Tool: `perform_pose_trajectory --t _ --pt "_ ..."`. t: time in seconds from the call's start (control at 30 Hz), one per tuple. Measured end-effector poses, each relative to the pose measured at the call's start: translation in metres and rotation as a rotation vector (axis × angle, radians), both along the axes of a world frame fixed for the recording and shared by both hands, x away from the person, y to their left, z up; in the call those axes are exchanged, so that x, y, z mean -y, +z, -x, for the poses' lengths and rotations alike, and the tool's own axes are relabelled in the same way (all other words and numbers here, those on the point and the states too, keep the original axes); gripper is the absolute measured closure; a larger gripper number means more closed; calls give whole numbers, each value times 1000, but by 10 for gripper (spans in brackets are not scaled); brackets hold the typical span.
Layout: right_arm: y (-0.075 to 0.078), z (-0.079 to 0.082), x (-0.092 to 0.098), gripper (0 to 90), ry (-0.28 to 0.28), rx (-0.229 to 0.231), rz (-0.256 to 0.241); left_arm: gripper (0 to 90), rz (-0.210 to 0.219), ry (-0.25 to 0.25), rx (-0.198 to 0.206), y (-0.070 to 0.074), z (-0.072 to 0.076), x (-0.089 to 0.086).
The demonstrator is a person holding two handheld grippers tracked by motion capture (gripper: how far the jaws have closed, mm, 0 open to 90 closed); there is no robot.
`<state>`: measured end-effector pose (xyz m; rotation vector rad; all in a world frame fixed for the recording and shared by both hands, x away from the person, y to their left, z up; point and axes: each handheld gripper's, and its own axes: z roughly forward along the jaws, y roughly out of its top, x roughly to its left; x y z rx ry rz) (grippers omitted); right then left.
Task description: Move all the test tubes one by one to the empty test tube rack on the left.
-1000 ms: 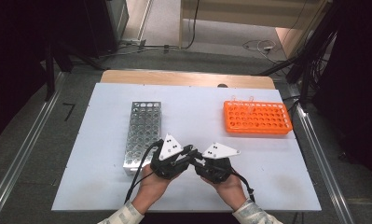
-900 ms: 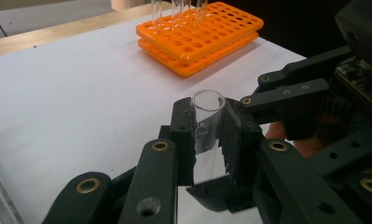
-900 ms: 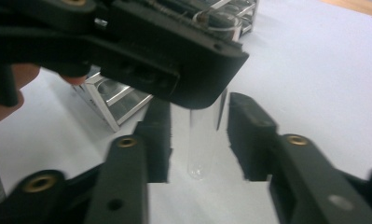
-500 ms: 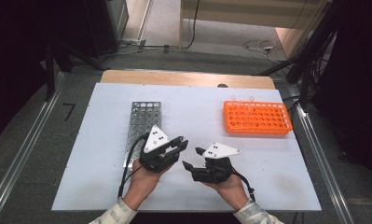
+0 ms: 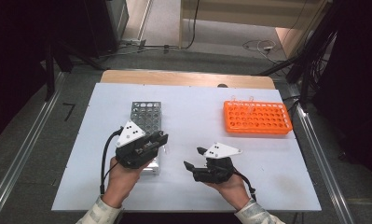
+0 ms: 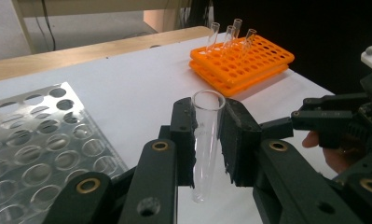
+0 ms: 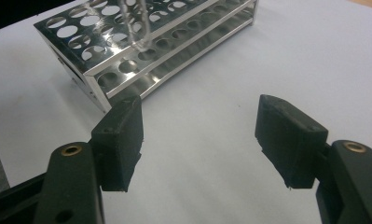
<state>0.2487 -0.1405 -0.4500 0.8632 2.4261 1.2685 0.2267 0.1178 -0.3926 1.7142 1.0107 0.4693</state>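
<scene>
Metal rack (image 5: 146, 116): silver, rows of round holes, standing on the white table (image 5: 193, 116) left of centre; its near end lies under the left gripper in the high view.

Left gripper (image 5: 161, 138): black, grey three-cornered plate on top, held in the person's left hand (image 5: 120, 179) over the near right corner of the metal rack. Jaws clamped on a clear glass test tube (image 6: 206, 140); the tube stands roughly upright between the pads, open mouth up, rounded bottom hanging free below them. The right gripper view shows the tube's bottom just above the rack's holes.

Right gripper (image 5: 195, 158): black, held in the right hand (image 5: 230, 186) near the table's front edge, right of the metal rack and apart from it. Jaws spread wide, nothing between them, aimed toward the rack.

Orange rack (image 5: 257, 117): plastic, far right of the table, well apart from both grippers; three clear tubes (image 6: 230, 32) stand in its far end.
</scene>
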Motion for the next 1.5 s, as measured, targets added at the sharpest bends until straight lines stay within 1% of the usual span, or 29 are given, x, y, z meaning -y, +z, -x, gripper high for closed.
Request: perform_pose_trajectory --t 0.07,0.27,0.43,0.5,0.63,0.73,0.8,0.87,1.0,1.3,1.5 --pt "0 0 1 308 -3 4 0 751 -12 5 3 1 3 -5" --pt "1 -1 4 308 -11 0 -4 751 -25 15 -4 1 14 -19" --pt "1 -2 5 308 -17 0 0 751 -40 16 -24 -6 20 -23" --pt "1 -2 6 309 -18 1 -1 751 -55 25 -25 -8 21 -24" --pt "1 -1 7 309 -18 6 1 751 -69 34 -26 -11 23 -27" --pt "1 -2 7 310 -21 3 2 750 -83 37 -22 -14 25 -25" --pt "1 -2 7 310 -21 3 2 751 -106 53 -11 -20 26 -21" --pt "1 -2 7 310 -21 4 4 750 -130 62 -15 -26 27 -16" --pt "2 -1 8 310 -23 8 3 750 -156 72 -37 -35 28 -12" --pt "1 -2 10 311 -25 7 8 739 -175 60 -90 -47 26 -9" --pt "1 -2 10 310 -24 6 9 697 -161 48 -99 -48 26 -8"
